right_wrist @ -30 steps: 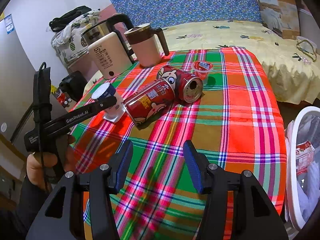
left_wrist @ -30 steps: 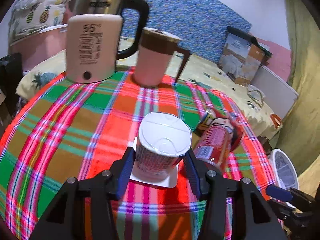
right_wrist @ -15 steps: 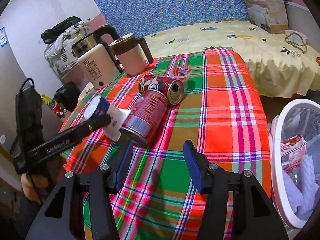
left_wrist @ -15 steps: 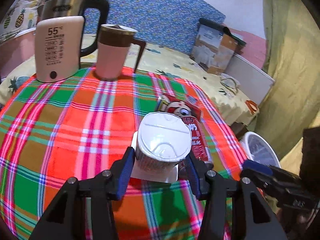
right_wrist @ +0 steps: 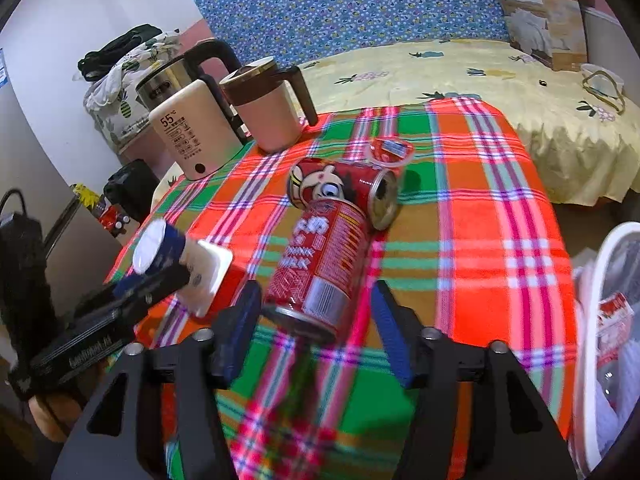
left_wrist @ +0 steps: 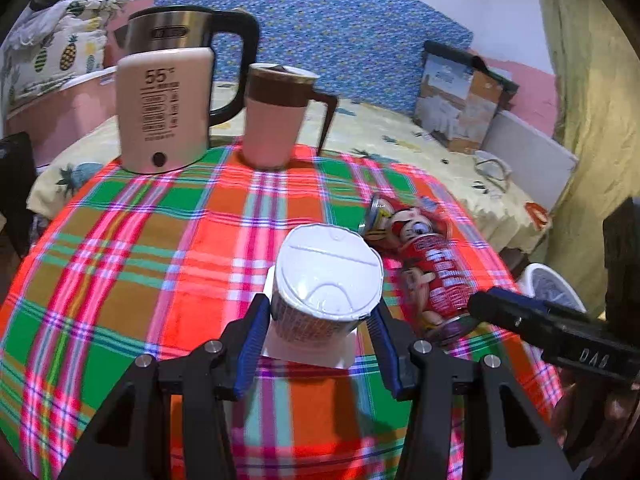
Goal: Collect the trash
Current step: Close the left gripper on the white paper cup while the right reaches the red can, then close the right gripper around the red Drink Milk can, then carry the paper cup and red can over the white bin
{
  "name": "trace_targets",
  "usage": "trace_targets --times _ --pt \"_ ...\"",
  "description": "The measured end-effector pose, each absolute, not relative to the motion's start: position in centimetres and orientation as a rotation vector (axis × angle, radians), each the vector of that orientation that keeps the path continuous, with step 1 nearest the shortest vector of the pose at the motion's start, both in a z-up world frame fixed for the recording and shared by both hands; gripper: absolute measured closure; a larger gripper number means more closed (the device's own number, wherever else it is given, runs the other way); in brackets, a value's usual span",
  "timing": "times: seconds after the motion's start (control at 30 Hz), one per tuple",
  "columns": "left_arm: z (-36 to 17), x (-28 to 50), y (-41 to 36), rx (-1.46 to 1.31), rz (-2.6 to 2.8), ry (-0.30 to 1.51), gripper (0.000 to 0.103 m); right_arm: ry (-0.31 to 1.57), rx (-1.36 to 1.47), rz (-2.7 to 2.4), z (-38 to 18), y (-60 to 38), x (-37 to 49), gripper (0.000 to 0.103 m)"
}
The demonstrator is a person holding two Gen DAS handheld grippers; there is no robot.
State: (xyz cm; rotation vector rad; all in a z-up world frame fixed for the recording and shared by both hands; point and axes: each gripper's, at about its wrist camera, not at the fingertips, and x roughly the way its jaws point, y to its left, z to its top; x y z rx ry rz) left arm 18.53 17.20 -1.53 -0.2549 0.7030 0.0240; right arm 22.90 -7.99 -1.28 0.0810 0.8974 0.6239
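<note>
Round table in a loud plaid cloth, pushed against a bed with a pineapple-print sheet. Left gripper clamps a foil-lidded cup near the front edge. Right gripper's jaws, just widened, straddle a red can's end untouched.

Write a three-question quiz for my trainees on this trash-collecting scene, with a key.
1. True or false: the near red can and the far red can both lie on their sides.
2. What does the left gripper hold? A mug; B white-lidded cup; C kettle.
3. In the right wrist view, where is the white bin?
Key: 1 true. 2 B. 3 Off the table, at the picture's right edge.
</note>
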Motion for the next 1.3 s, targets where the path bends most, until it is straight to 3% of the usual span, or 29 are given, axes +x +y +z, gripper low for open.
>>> trace_targets --times 0.3,0.57,1.3 --pt "-2.4 18.4 18.2 -0.274 0.051 0.719 0.051 0.963 0.076 0.577 -2.8 -6.5 24.3 0.039" --pt "-2.2 18.1 17.6 -0.279 0.029 0.711 0.051 0.958 0.107 0.588 -2.6 -7.9 23.3 0.044" --pt "-1.0 14.6 9.5 -0.246 -0.078 0.735 0.051 0.895 0.114 0.579 -0.6 -14.6 17.9 0.046"
